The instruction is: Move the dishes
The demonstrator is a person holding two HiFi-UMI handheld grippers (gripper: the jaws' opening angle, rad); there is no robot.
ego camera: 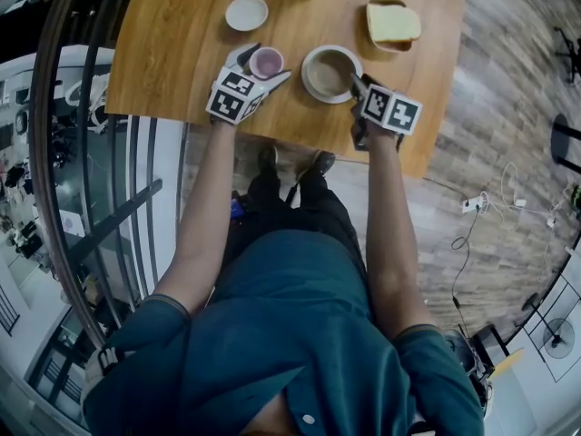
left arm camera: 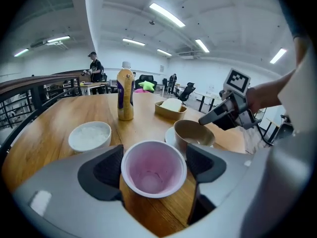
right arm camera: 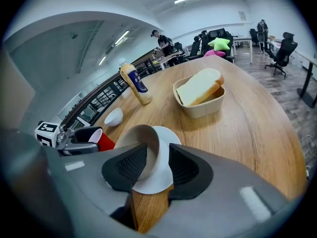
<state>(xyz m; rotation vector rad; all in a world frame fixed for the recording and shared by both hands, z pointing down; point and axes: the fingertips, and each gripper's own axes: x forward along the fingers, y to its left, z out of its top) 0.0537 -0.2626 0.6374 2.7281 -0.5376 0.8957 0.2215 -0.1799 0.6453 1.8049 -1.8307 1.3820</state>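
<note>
On table (ego camera: 182, 34): left jaws clamp empty cup (left arm camera: 153, 168), right jaws pinch bowl (right arm camera: 142, 137) rim.

Your tan bowl (ego camera: 331, 71) sits on its white saucer (ego camera: 317, 96); just left of it your pink-lined red cup (ego camera: 266, 62) stands upright.

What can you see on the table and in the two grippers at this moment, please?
table: one, light wood, under everything
red cup: one, red outside and pink inside, near edge
tan bowl: one, tan, on the saucer
white saucer: one, white, right of the cup
small white bowl: one, white, beyond the cup
bottle: one, yellow-brown with dark label and white cap, far edge
tray: one, beige, far right
bread: one piece, pale yellow, in the tray
left gripper: one, grey, shut on the red cup
right gripper: one, grey, shut on the tan bowl's rim
</note>
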